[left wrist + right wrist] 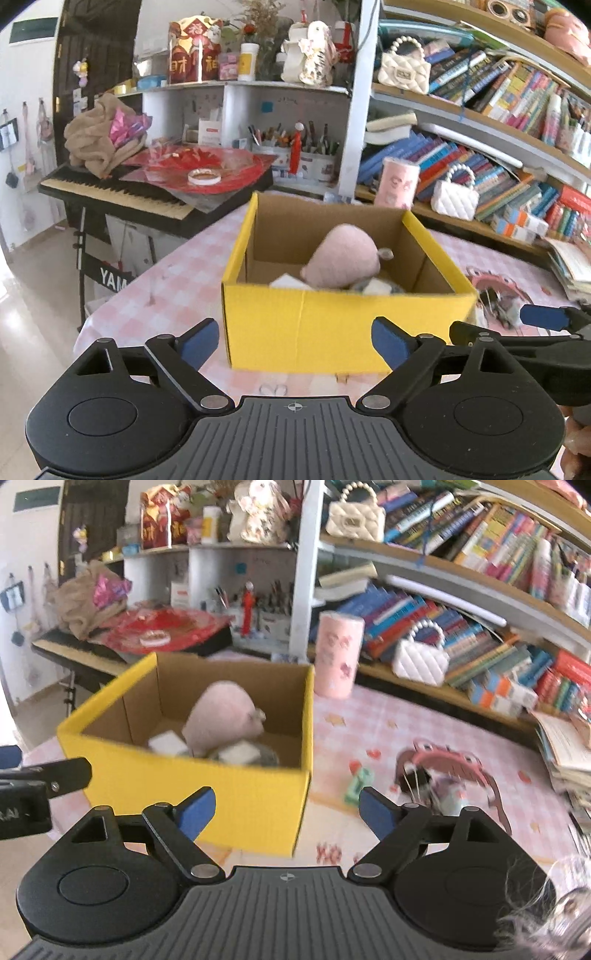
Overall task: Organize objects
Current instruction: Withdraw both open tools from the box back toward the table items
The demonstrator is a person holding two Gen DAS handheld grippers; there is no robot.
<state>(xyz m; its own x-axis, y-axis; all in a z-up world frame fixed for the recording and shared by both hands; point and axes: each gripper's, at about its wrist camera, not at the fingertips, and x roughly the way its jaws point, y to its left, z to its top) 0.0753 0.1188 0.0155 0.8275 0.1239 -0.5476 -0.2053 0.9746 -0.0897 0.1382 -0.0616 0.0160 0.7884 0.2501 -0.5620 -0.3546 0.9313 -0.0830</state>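
Note:
A yellow cardboard box [332,332] [221,794] stands open on the pink checked table. Inside lie a pink plush toy [345,256] [221,718], white blocks [168,743] and a grey item. My left gripper [295,341] is open and empty, just in front of the box's near wall. My right gripper [286,812] is open and empty at the box's right corner. To the right on the table lie a pink toy glasses-like item [454,762], a small green piece [356,782] and a tangled clump [424,779].
A pink cylinder [338,653] stands behind the box. Bookshelves with books and white handbags [421,657] line the back right. A keyboard [110,192] with red sheets and a tape roll stands at the left. A book stack [569,746] sits at the table's right edge.

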